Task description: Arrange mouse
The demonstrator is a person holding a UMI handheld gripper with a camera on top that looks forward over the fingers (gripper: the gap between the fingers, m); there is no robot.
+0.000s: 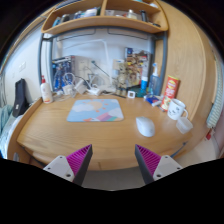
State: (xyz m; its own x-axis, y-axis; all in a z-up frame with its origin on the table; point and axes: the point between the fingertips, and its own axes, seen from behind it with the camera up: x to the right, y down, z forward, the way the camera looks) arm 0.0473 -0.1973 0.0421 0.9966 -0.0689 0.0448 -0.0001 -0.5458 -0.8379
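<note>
So my gripper is sitting wide open and empty at the bottom of the frame, lined up toward the white mouse right of center, just off the mousepad where I guess it belongs.

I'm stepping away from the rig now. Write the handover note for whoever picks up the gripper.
Gripper: open, holding nothing, hovering over the near edge of the wooden desk.
Mouse: white, lying on the bare desk ahead of the right finger, to the right of the mouse pad and apart from it.
Done: nothing visible yet; the mouse is untouched.
Left: reach forward and right, grip the mouse, probably set it on the pad.
</note>
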